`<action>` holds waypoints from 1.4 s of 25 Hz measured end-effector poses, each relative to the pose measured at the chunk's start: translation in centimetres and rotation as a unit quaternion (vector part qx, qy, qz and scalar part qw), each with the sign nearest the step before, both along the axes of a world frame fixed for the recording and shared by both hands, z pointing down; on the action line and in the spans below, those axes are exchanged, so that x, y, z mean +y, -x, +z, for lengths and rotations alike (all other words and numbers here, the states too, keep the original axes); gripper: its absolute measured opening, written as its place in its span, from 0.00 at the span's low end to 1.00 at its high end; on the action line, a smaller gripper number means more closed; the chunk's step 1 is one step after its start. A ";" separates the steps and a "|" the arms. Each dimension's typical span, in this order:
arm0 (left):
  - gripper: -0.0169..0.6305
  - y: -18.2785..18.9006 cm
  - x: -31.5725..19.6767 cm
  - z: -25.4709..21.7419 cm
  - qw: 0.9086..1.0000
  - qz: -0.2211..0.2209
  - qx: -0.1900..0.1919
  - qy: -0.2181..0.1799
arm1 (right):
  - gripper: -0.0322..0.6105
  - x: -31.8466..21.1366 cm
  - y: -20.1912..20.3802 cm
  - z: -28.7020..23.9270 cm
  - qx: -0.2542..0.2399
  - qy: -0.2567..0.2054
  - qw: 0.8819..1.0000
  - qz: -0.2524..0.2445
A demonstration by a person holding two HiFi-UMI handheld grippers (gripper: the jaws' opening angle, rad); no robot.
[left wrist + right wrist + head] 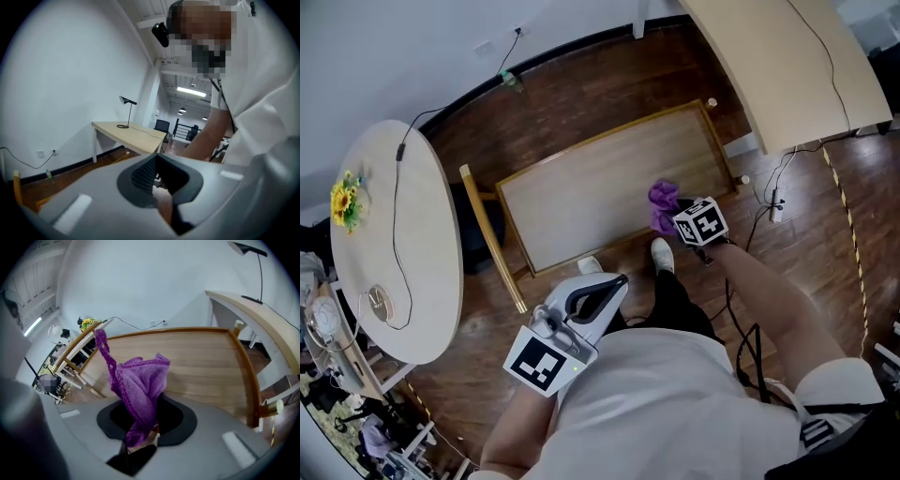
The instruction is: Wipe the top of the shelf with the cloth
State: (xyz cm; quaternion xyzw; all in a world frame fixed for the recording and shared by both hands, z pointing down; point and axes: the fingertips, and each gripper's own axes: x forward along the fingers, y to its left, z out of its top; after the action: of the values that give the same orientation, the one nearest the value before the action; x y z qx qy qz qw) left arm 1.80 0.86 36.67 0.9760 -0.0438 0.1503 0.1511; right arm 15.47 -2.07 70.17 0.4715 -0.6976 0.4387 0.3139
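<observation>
Left tool (612,283) clenched empty; right tool (140,439) grips cloth (140,385) above wooden shelf (581,187) on dark floor (609,84).

Left gripper (157,161) is seen at lower centre, jaws brought together at the tips, nothing gripped. A light desk (133,134) with a black lamp (127,107) is seen mid-frame. A bare arm (208,138) and white shirt (265,89) are seen at right.
</observation>
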 end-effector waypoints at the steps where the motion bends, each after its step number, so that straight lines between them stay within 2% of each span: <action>1: 0.05 -0.8 0.1 0.0 1.000 0.001 -0.001 -0.001 | 0.21 0.3 -1.7 -0.1 0.005 0.000 1.000 0.007; 9: 0.05 -6.5 2.1 -0.7 1.000 0.018 0.000 -0.009 | 0.21 3.3 -14.0 -1.3 0.059 0.001 0.997 0.052; 13: 0.05 -8.6 3.1 -0.8 1.000 0.013 -0.001 -0.009 | 0.21 4.5 -17.4 -1.8 0.087 -0.003 0.995 0.043; 17: 0.05 -10.0 3.9 -1.3 1.000 0.001 -0.004 -0.016 | 0.21 6.2 -19.1 -1.3 0.102 0.000 0.995 0.020; 24: 0.05 -10.0 4.7 -1.8 0.999 -0.040 -0.025 -0.025 | 0.21 8.3 -21.3 -1.4 0.084 -0.011 0.996 0.036; 30: 0.05 -6.6 5.3 -3.0 0.996 -0.061 -0.032 -0.052 | 0.21 9.8 -20.9 -5.7 0.064 -0.060 0.993 0.073; 35: 0.05 -2.3 8.6 -3.7 0.995 -0.068 -0.026 -0.069 | 0.21 14.4 -18.1 -10.3 0.046 -0.103 0.989 0.100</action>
State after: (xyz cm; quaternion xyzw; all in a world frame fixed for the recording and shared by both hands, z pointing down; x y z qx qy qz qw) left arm 4.13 9.43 33.00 0.9747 -0.1240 0.1621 0.0917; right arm 33.54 12.30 59.87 0.5883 -0.6734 0.3713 0.2502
